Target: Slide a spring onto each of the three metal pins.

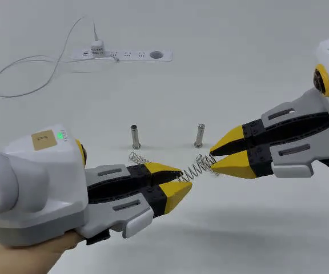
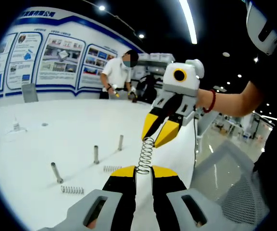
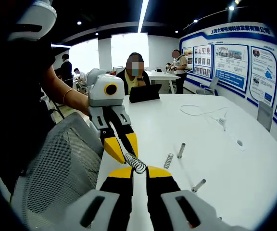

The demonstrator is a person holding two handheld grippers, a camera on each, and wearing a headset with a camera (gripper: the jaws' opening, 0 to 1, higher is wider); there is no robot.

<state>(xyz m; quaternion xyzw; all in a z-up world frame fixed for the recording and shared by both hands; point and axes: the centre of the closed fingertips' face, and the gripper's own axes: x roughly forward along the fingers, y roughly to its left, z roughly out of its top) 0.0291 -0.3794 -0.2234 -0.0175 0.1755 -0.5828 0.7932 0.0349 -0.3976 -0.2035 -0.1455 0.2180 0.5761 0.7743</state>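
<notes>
One spring spans left tool to right tool, both clamped on it.

Yellow-tipped black left gripper and right gripper, silver spring, white table.

I am at a long white table in what looks like an open-plan office or showroom. Beyond the jaws of my left gripper, a wall carries blue-framed display boards, and a person stands before them. Past the jaws of my right gripper, a seated person faces a laptop, with more desks further off. Strip lights run along a dark ceiling. A mesh office chair stands left of those jaws. Far ahead on the table lies a power strip.
</notes>
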